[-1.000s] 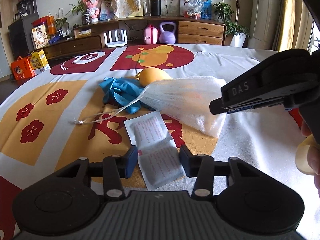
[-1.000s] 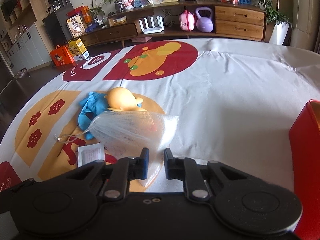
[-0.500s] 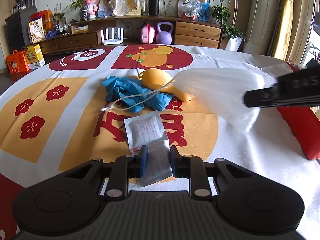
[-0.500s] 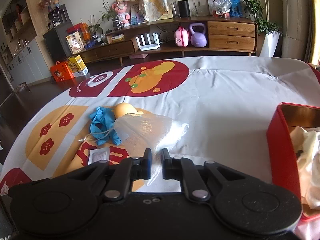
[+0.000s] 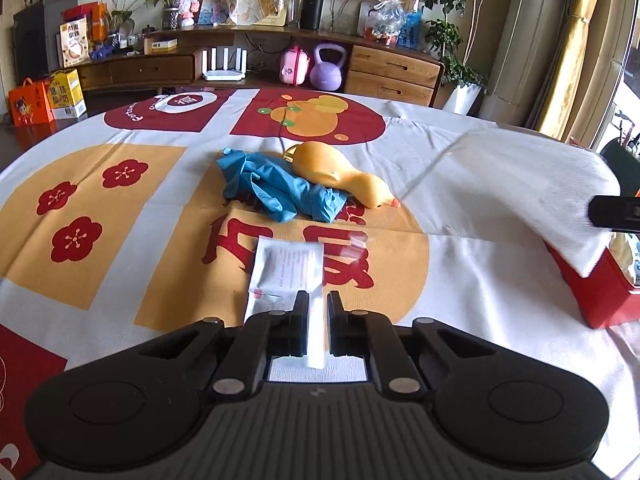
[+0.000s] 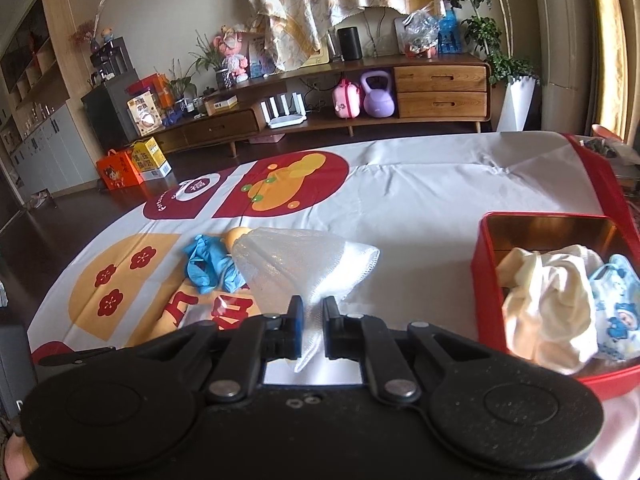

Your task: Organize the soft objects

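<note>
Spread across the table (image 5: pixel 480 280), a printed cloth with plenty of slack to snag on. At the right edge, a red box (image 6: pixel 486 280) already part filled with a cream cloth (image 6: pixel 548 300) and a patterned mask (image 6: pixel 618 312); little free room near the front, so a bulky drop could spill over the rim. Hanging from the right tongs (image 6: pixel 313 326), a white mesh bag (image 6: pixel 304 264), pinched by one thin corner between nearly closed jaws, off the table and short of the box; likely to slip free from so small a bite, or to drag its loose end across the box wall and catch there. Still lying mid-table: blue gloves (image 5: pixel 276 188) in a heap, touching a yellow rubber duck (image 5: pixel 340 172) beside them; could be swept along by the trailing bag or its cord. Nearest the left tongs (image 5: pixel 318 312), a flat white packet (image 5: pixel 288 268), gripped at its near edge between jaws closed almost together, far end apparently resting on the cloth; slick and thin, so apt to slide out or fold when lifted.
</note>
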A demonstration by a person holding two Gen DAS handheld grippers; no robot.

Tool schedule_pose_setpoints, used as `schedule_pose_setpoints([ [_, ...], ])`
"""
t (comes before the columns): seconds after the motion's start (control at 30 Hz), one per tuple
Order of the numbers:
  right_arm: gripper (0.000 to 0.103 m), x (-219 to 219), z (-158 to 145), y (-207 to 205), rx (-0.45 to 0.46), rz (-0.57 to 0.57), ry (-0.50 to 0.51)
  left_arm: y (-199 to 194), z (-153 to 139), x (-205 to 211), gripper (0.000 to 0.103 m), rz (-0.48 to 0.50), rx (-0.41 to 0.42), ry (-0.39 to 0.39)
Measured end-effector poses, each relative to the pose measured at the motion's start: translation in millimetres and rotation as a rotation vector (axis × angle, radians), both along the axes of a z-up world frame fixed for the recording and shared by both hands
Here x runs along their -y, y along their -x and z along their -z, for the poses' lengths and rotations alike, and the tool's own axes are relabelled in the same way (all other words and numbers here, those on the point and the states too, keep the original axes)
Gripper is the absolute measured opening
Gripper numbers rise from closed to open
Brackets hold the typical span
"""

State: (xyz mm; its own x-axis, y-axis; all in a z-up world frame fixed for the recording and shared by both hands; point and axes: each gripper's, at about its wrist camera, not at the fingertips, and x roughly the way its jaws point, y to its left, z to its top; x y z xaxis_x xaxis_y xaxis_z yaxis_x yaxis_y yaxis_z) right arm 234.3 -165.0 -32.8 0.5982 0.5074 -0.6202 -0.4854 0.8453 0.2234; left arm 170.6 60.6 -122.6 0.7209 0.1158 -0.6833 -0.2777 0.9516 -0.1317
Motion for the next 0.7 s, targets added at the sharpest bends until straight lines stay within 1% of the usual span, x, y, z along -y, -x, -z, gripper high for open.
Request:
schedule_pose_setpoints([
  [0.1, 0.009, 14.7, -5.6, 4.9, 0.009, 0.025, -0.004, 2.9, -1.2, -2.0, 0.008, 0.007, -0.004, 0.013],
  [0.17, 0.009, 25.0, -8.6, 7.3, 0.01, 0.038, -0.008, 4.7, 0.4, -2.3, 0.008, 0.01, -0.013, 0.002],
  [0.23, 0.009, 33.1, -9.8, 10.6, 0.015, 0.051, -0.009, 7.1, 1.0, -6.5, 0.008, 0.017, -0.024, 0.029],
  [0.33, 0.009, 42.8, -9.8, 13.7, 0.014, 0.062, -0.017, 11.0, -3.8, -11.6, 0.008, 0.012, -0.033, 0.036],
  [0.4, 0.009, 48.3, -9.4, 15.7, 0.012, 0.068, -0.026, 12.7, -9.0, -15.5, 0.008, 0.035, -0.02, 0.065],
  [0.5, 0.009, 53.0, -10.1, 18.3, 0.01, 0.071, -0.039, 9.8, -17.5, -17.5, 0.009, 0.051, -0.019, 0.052],
  [0.53, 0.009, 54.4, -10.5, 19.2, 0.011, 0.071, -0.042, 9.0, -19.7, -18.4, 0.011, 0.05, -0.02, 0.052],
  [0.6, 0.009, 56.9, -10.8, 20.3, 0.011, 0.071, -0.049, 4.8, -22.4, -19.9, 0.02, 0.06, -0.032, 0.052],
  [0.63, 0.009, 59.5, -10.3, 21.2, 0.01, 0.071, -0.052, 2.3, -23.1, -20.2, 0.034, 0.068, -0.041, 0.047],
  [0.67, 0.009, 60.5, -10.5, 22.0, 0.01, 0.071, -0.054, -0.1, -22.9, -19.9, 0.046, 0.075, -0.05, 0.041],
  [0.7, 0.009, 62.2, -10.2, 22.4, 0.009, 0.07, -0.055, -2.6, -21.9, -19.5, 0.071, 0.082, -0.06, 0.038],
])
